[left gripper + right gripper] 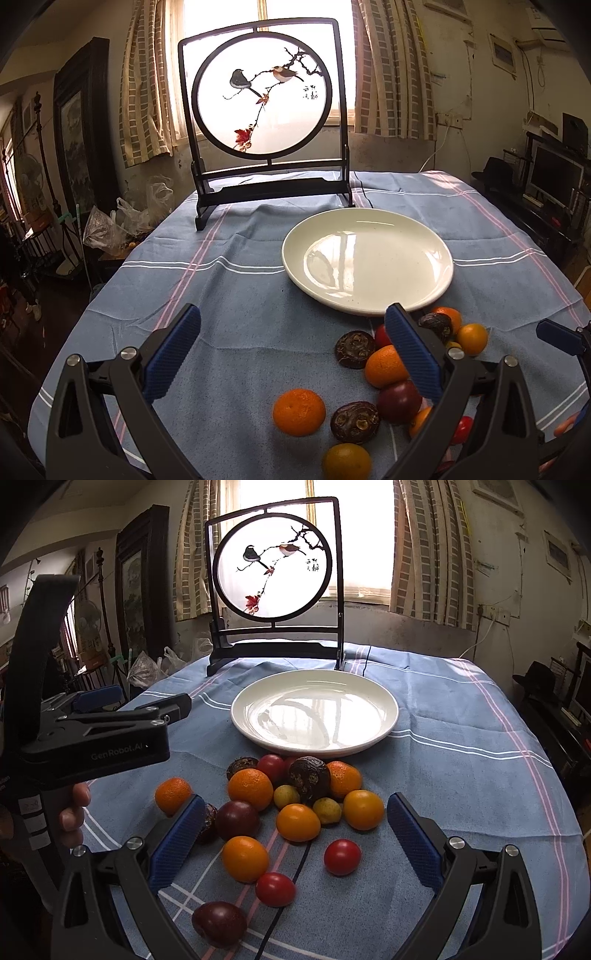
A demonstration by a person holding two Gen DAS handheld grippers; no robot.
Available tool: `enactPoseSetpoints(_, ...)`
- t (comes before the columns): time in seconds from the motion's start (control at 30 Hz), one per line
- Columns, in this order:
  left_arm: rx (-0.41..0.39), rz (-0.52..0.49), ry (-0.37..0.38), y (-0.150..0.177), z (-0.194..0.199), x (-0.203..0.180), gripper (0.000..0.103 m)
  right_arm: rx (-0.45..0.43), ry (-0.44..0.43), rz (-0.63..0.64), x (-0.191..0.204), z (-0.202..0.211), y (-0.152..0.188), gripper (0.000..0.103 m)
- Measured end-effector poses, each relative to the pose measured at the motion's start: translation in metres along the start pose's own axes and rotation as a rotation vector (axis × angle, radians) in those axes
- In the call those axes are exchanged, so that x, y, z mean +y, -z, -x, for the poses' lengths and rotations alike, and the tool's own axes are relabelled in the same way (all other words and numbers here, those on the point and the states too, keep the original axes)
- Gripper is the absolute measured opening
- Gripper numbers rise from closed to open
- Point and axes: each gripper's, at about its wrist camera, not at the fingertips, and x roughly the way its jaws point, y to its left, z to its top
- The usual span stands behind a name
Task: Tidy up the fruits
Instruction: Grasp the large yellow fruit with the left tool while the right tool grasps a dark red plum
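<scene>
Your left tool [291, 350] and right tool [295, 834] were both spread wide, gripping nothing. The fruits [295, 805] lay heaped just before the bare plate [388, 709], possibly touching its rim.

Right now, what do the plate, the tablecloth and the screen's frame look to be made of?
Plate: probably glazed ceramic; glossy white, mirroring the window.
Tablecloth: woven fabric, matte blue with white and pink stripes; it creases and drapes.
Screen frame: dark, smooth, likely lacquered wood, though backlight hides any grain.
</scene>
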Motion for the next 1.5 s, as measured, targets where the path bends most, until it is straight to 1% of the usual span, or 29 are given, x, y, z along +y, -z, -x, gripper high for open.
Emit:
enactPoseSetpoints(0.07, -0.001, -0.033, 0.015, 0.005, 0.006, 0.002, 0.098, 0.013, -0.007, 0.011, 0.001, 0.002, 0.003, 0.099)
enactPoseSetpoints(0.17, 0.005, -0.105, 0.066, 0.016, 0.017, 0.008, 0.098, 0.027, -0.018, 0.053, 0.001, 0.011, 0.010, 0.099)
enactPoseSetpoints(0.23, 0.011, -0.176, 0.075, 0.027, 0.024, 0.012, 0.098, 0.041, -0.014, 0.075, 0.000, 0.015, 0.016, 0.099)
enactPoseSetpoints(0.3, 0.035, -0.240, 0.084, 0.040, 0.028, 0.014, 0.098, 0.069, -0.036, 0.071, -0.003, 0.018, 0.020, 0.099)
enactPoseSetpoints(0.33, 0.054, -0.265, 0.101, 0.046, 0.029, 0.014, 0.098, 0.088, -0.057, 0.065, -0.004, 0.019, 0.024, 0.097)
enactPoseSetpoints(0.37, 0.073, -0.289, 0.124, 0.053, 0.031, 0.014, 0.098, 0.110, -0.081, 0.062, -0.004, 0.019, 0.027, 0.093)
enactPoseSetpoints(0.4, 0.086, -0.308, 0.142, 0.060, 0.033, 0.014, 0.098, 0.140, -0.115, 0.066, -0.003, 0.018, 0.032, 0.079)
enactPoseSetpoints(0.43, 0.098, -0.327, 0.167, 0.067, 0.035, 0.012, 0.098, 0.177, -0.146, 0.076, 0.000, 0.015, 0.036, 0.062)
enactPoseSetpoints(0.5, 0.126, -0.353, 0.232, 0.077, 0.036, 0.009, 0.094, 0.257, -0.190, 0.104, 0.007, 0.008, 0.047, 0.046)
enactPoseSetpoints(0.53, 0.142, -0.366, 0.255, 0.082, 0.035, 0.006, 0.083, 0.273, -0.214, 0.110, 0.011, 0.007, 0.052, 0.046)
enactPoseSetpoints(0.57, 0.165, -0.375, 0.278, 0.087, 0.033, 0.004, 0.078, 0.276, -0.255, 0.103, 0.014, 0.007, 0.055, 0.046)
enactPoseSetpoints(0.6, 0.186, -0.370, 0.299, 0.089, 0.030, 0.002, 0.078, 0.303, -0.289, 0.090, 0.016, 0.005, 0.057, 0.048)
enactPoseSetpoints(0.63, 0.204, -0.356, 0.324, 0.091, 0.027, 0.001, 0.078, 0.338, -0.326, 0.076, 0.019, 0.003, 0.058, 0.056)
enactPoseSetpoints(0.67, 0.218, -0.346, 0.342, 0.092, 0.025, -0.001, 0.078, 0.355, -0.348, 0.055, 0.020, 0.001, 0.059, 0.058)
enactPoseSetpoints(0.7, 0.225, -0.341, 0.350, 0.093, 0.024, -0.002, 0.078, 0.350, -0.347, 0.044, 0.021, 0.001, 0.060, 0.058)
enactPoseSetpoints(0.77, 0.226, -0.346, 0.361, 0.092, 0.021, -0.009, 0.078, 0.342, -0.329, 0.078, 0.025, 0.001, 0.061, 0.058)
enactPoseSetpoints(0.83, 0.240, -0.341, 0.373, 0.090, 0.015, -0.016, 0.078, 0.364, -0.369, 0.047, 0.026, -0.003, 0.061, 0.058)
enactPoseSetpoints(0.87, 0.250, -0.333, 0.376, 0.088, 0.011, -0.018, 0.078, 0.380, -0.380, 0.028, 0.025, -0.007, 0.060, 0.058)
enactPoseSetpoints(0.9, 0.260, -0.327, 0.377, 0.087, 0.006, -0.021, 0.078, 0.391, -0.375, 0.037, 0.028, -0.010, 0.061, 0.058)
enactPoseSetpoints(0.97, 0.292, -0.314, 0.376, 0.086, -0.002, -0.024, 0.077, 0.397, -0.376, 0.057, 0.033, -0.014, 0.064, 0.053)
enactPoseSetpoints(1.0, 0.308, -0.303, 0.377, 0.086, -0.006, -0.024, 0.074, 0.394, -0.371, 0.069, 0.035, -0.015, 0.065, 0.043)
enactPoseSetpoints(1.03, 0.327, -0.291, 0.382, 0.087, -0.010, -0.023, 0.061, 0.380, -0.358, 0.086, 0.036, -0.014, 0.065, 0.039)
enactPoseSetpoints(1.07, 0.353, -0.278, 0.387, 0.088, -0.015, -0.023, 0.045, 0.374, -0.359, 0.093, 0.036, -0.013, 0.066, 0.039)
enactPoseSetpoints(1.1, 0.375, -0.264, 0.379, 0.088, -0.019, -0.022, 0.040, 0.368, -0.364, 0.095, 0.036, -0.011, 0.066, 0.038)
enactPoseSetpoints(1.13, 0.393, -0.245, 0.393, 0.089, -0.022, -0.020, 0.038, 0.364, -0.364, 0.101, 0.035, -0.010, 0.067, 0.038)
enactPoseSetpoints(1.23, 0.402, -0.231, 0.404, 0.088, -0.019, -0.016, 0.038, 0.360, -0.360, 0.095, 0.031, -0.005, 0.068, 0.038)
enactPoseSetpoints(1.3, 0.389, -0.230, 0.407, 0.086, -0.014, -0.014, 0.038, 0.358, -0.355, 0.093, 0.027, -0.004, 0.067, 0.038)
enactPoseSetpoints(1.4, 0.352, -0.240, 0.402, 0.076, -0.004, -0.011, 0.038, 0.355, -0.357, 0.082, 0.021, -0.002, 0.059, 0.038)
enactPoseSetpoints(1.5, 0.294, -0.244, 0.384, 0.052, 0.000, -0.010, 0.038, 0.311, -0.326, 0.112, 0.016, 0.001, 0.037, 0.038)
